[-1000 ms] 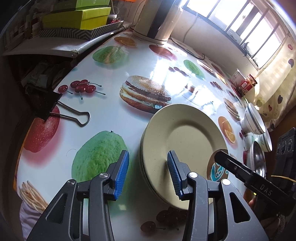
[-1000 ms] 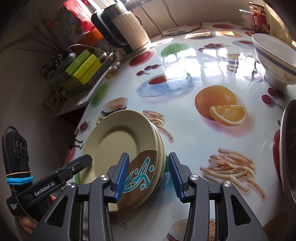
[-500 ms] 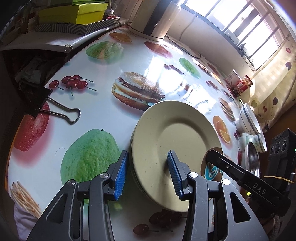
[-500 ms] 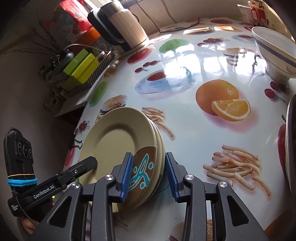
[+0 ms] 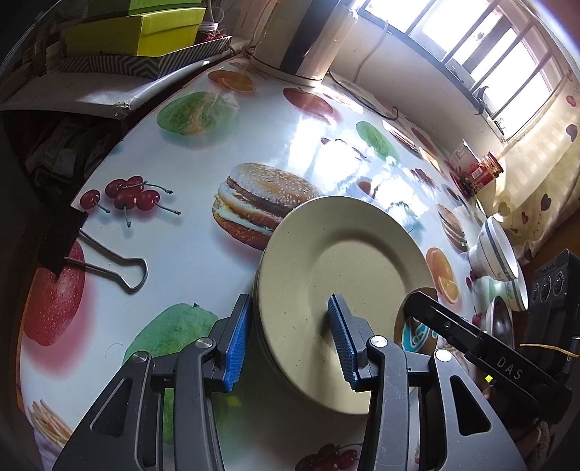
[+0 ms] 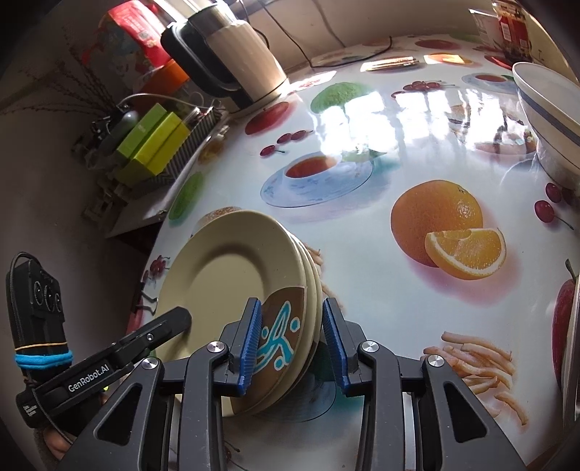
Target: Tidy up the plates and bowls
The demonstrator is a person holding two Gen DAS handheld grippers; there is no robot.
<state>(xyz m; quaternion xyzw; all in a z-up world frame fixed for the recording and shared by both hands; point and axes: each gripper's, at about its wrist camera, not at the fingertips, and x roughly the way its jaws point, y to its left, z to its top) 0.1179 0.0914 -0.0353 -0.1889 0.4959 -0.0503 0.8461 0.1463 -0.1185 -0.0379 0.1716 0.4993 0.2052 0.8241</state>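
Note:
A stack of beige plates [image 5: 348, 275] lies on the printed tablecloth, its top plate bearing a brown and blue patch [image 6: 279, 337]. My left gripper [image 5: 288, 342] straddles the stack's near rim, jaws apart, left pad outside the edge and right pad over the top plate. My right gripper [image 6: 291, 340] straddles the opposite rim at the patch, jaws narrowed around the edges; contact is unclear. A white bowl with a blue stripe [image 5: 494, 253] [image 6: 551, 119] stands to the right, with a smaller bowl [image 5: 513, 295] and a metal bowl [image 5: 500, 326] beside it.
An electric kettle [image 6: 232, 61] stands at the table's far edge. Green boxes [image 5: 137, 29] sit on a side shelf. A black binder clip [image 5: 72, 250] lies at the table's left edge. A red jar [image 5: 484, 174] stands near the window.
Both grippers have moved in over the plate stack's rims. The right jaws have narrowed around the patterned edge. The left jaws now straddle the rim.

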